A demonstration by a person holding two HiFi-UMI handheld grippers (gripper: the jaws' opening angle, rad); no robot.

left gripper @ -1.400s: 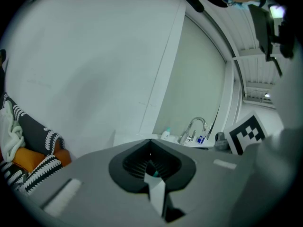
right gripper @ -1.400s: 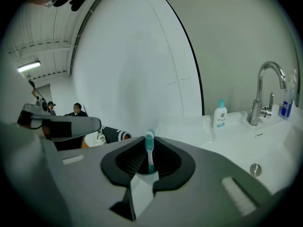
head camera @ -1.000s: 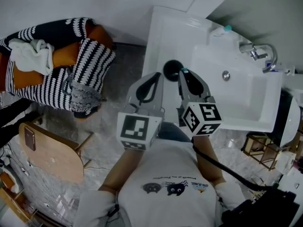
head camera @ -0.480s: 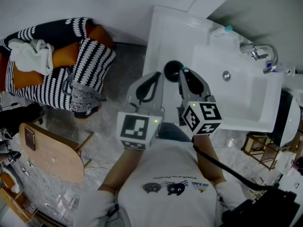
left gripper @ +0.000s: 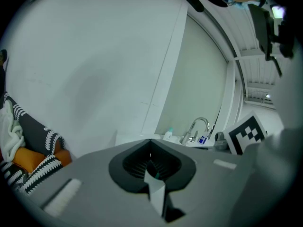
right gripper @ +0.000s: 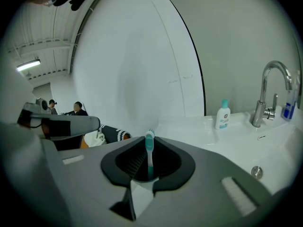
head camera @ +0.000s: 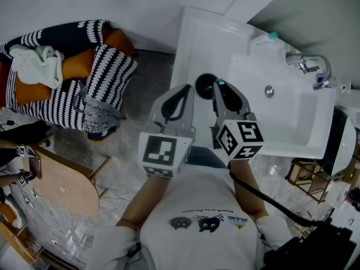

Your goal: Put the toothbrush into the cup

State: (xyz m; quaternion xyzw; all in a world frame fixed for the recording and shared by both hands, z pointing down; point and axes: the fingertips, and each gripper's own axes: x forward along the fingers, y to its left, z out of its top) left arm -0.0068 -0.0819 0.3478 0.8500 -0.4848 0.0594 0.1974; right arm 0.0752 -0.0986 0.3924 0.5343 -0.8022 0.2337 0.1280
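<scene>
A black cup [head camera: 205, 82] stands on the white counter [head camera: 194, 41], left of the sink. My right gripper [head camera: 217, 85] is shut on a teal and white toothbrush [right gripper: 149, 151], which stands upright between the jaws with its head [head camera: 219, 82] beside the cup's right rim. In the right gripper view the right gripper [right gripper: 149, 143] hides the cup. My left gripper [head camera: 188, 89] is shut with nothing visibly in it, its tips just left of the cup. The left gripper view shows the left gripper [left gripper: 150, 143] pointing at the wall.
A white sink basin [head camera: 288, 112] with a chrome faucet [head camera: 307, 64] lies to the right, a soap bottle [right gripper: 222, 114] at its back. A chair with striped cloth [head camera: 73, 77] and a wooden chair [head camera: 62, 180] stand on the floor to the left.
Both grippers, the toothbrush and the cup have stayed where they were. Only a dark shape at the far left edge of the head view has shifted.
</scene>
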